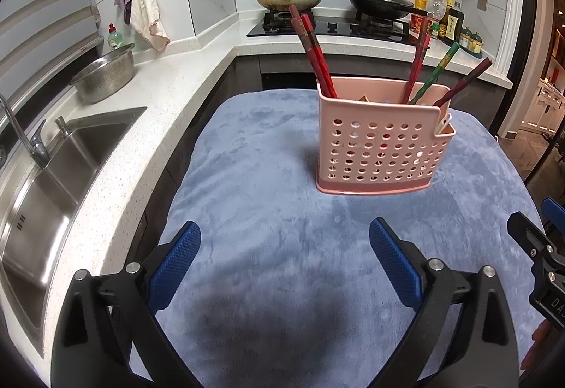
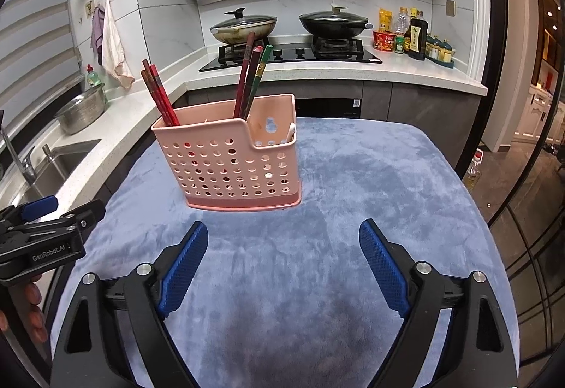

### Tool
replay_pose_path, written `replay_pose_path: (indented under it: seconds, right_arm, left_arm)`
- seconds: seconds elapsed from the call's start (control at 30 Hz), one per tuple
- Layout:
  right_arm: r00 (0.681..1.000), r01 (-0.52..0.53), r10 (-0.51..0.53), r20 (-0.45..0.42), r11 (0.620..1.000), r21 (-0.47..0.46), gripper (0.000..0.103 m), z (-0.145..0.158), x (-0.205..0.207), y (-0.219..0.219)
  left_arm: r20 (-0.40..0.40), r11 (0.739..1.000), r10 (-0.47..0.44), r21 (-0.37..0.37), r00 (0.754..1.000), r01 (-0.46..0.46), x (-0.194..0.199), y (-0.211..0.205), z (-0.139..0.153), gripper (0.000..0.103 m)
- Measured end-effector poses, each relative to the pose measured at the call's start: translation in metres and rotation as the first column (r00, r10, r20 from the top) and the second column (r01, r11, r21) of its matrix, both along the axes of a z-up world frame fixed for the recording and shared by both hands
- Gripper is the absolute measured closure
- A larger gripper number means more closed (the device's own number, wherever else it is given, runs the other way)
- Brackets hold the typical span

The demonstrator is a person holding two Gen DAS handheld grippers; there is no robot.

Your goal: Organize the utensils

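Jaws of our left gripper and right gripper stand wide, empty; the pink chopstick caddy stands ahead between them, chopsticks upright.

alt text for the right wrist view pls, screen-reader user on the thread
A pink perforated utensil holder with red and dark chopsticks standing in it sits on a blue-grey plush cloth. The right gripper, blue pads open and empty, hangs in front of it; the left gripper shows at the left edge, kitchen counter and stove behind.
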State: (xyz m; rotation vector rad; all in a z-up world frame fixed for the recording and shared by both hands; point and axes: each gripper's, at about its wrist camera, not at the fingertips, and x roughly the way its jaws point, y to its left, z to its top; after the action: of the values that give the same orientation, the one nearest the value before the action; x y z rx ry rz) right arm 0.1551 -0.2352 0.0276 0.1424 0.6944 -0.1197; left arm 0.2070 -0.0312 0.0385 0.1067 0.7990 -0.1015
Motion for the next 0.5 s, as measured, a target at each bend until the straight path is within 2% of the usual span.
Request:
replay_pose_path:
  seconds: [0.4,0.5]
  right_arm:
    - [0.999,0.001,-0.001,-0.04,1.0,0.018,0.017,-0.007,0.0,-0.001]
    - [0.999,0.004,-0.003,-0.05,1.0,0.02,0.01,-0.01,0.0,-0.002]
  left_arm:
    - [-0.039,1.0,0.011,0.018,0.999,-0.01,-0.004,0.006,-0.013,0.008]
    - [-0.042,1.0,0.008,0.022,0.999,-0.007,-0.004,0.005,-0.014,0.008]
